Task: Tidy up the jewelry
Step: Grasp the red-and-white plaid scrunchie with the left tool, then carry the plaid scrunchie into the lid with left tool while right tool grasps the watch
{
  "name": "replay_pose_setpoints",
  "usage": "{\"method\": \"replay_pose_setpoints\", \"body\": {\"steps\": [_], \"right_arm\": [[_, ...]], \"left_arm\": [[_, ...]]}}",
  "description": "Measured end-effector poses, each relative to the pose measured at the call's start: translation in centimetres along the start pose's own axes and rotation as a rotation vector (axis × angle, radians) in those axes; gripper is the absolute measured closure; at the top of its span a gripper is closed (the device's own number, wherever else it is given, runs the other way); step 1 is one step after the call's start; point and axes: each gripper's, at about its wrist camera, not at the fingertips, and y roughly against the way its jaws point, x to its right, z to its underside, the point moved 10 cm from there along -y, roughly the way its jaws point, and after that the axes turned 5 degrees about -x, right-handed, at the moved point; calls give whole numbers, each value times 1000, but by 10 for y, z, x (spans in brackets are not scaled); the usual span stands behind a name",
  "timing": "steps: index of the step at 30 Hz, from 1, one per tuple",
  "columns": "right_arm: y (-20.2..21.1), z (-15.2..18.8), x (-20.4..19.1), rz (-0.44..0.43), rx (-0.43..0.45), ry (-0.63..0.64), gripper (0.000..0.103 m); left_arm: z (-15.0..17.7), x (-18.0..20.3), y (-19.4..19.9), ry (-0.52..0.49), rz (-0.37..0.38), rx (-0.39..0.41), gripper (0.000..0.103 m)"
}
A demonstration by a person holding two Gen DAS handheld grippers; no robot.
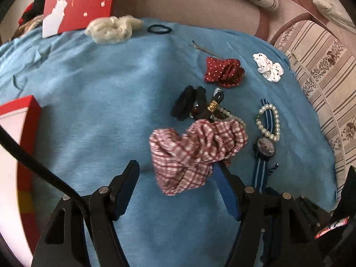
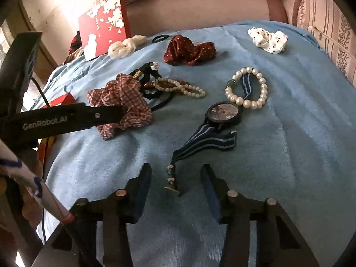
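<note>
A red-and-white checked scrunchie (image 1: 195, 153) hangs looped over the right finger of my open left gripper (image 1: 175, 166), just above the blue cloth (image 1: 93, 102); it also shows in the right wrist view (image 2: 122, 104). My right gripper (image 2: 175, 173) is open and empty, its fingers either side of the buckle end of a blue striped watch (image 2: 222, 113). A pearl bracelet (image 2: 247, 86) lies over the watch strap. A pearl necklace (image 2: 180, 86) and black hair ties (image 1: 189, 104) lie tangled behind the scrunchie.
A dark red dotted scrunchie (image 2: 189, 49), a white dotted one (image 2: 267, 39), a cream one (image 1: 111, 30), a thin black hair tie (image 1: 159, 29) and hairpins (image 1: 202, 49) lie further back. A red box lid (image 1: 80, 2) leans at the back; a red box (image 1: 20, 146) sits left. Striped cushions (image 1: 322, 71) border the right.
</note>
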Motion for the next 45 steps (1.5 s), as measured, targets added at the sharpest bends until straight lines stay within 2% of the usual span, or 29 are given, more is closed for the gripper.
{"method": "replay_pose_setpoints", "body": {"steps": [1,2,3,4,7,13,17,21,25,29,33,40,41,42,43,44,45], "right_arm": [[0,0,1,0,-3,-1,71],[0,0,2,-1,-7,-2,76],[0,-1,2,-10,-14,-6,85],[0,-1,2,-19,-19,-8,89],[10,-1,-2,-22,-6,10,89],[44,-1,-18,-49,35,52,89],[64,-1,-38,-78,63,85,89],[81,-1,-57,-104,93,126,90],[98,2,-66,-213,84,104,92],[119,-1,-78,-317,81,75,96],[134,-7,-100,-317,97,127,97],[124,-1,-130,-219,72,247,97],[114,3,-126,-170,54,252,95],[104,7,-118,-129,31,253,80],[94,10,-108,-84,1,244,51],[84,14,-97,-43,-19,224,41],[74,17,-85,-14,-30,200,38]], "left_arm": [[1,2,-3,6,20,-14,56],[2,3,-5,14,30,-30,90],[6,3,-8,24,32,-63,95],[8,3,-6,32,36,-57,95],[14,1,12,43,36,-30,95],[30,-15,84,56,39,79,95],[47,-55,129,134,41,136,95],[69,-111,166,227,-22,187,95],[92,-157,195,295,-84,227,95],[113,-191,214,340,-110,266,95],[129,-219,222,390,-119,286,95],[150,-245,221,418,-129,281,95],[152,-248,221,420,-131,279,95],[156,-252,219,424,-135,275,95],[158,-255,218,428,-138,271,95],[160,-259,218,431,-142,268,95],[163,-263,217,437,-144,265,95]]}}
